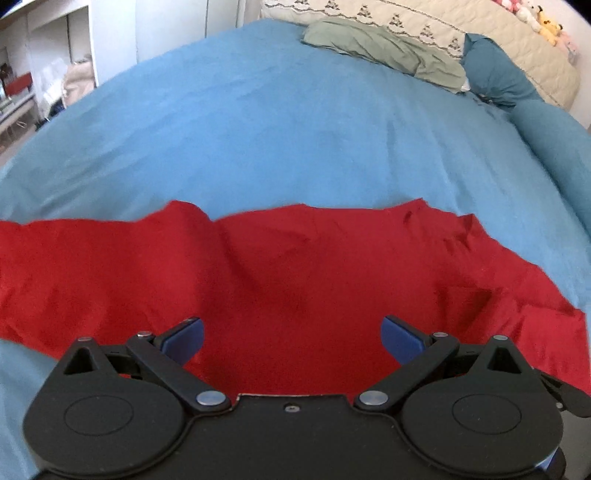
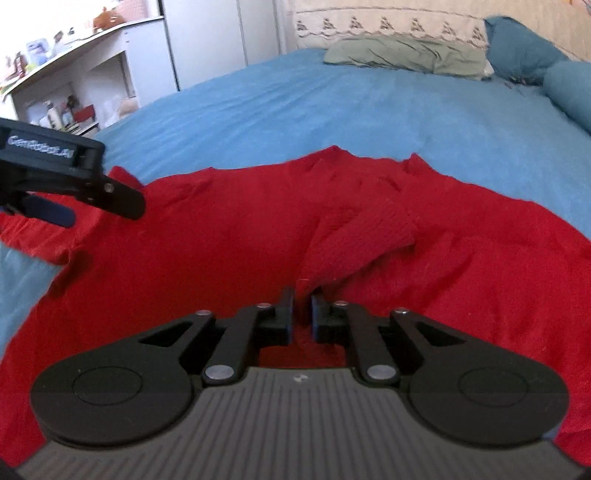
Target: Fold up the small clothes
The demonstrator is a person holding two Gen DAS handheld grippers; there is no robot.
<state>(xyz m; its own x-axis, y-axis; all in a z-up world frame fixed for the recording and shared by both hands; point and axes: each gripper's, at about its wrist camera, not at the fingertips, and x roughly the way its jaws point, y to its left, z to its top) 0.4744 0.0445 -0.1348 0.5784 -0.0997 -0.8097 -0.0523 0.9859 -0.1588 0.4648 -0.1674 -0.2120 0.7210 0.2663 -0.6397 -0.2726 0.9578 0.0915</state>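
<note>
A red knit garment (image 1: 295, 266) lies spread on the blue bed sheet (image 1: 258, 129). My left gripper (image 1: 291, 338) is open and empty, hovering just above the garment's near part. In the right wrist view the garment (image 2: 221, 240) fills the foreground, with a ribbed sleeve cuff (image 2: 384, 225) folded over its middle. My right gripper (image 2: 303, 314) is shut on a pinch of the red fabric that leads up to that sleeve. The left gripper (image 2: 70, 201) shows at the left edge, above the garment's left side.
A grey-green folded cloth (image 1: 384, 51) and a teal pillow (image 1: 495, 70) lie at the far end of the bed, against a cream quilted headboard (image 1: 480, 33). White shelves (image 2: 74, 74) with small items stand beyond the bed's left side.
</note>
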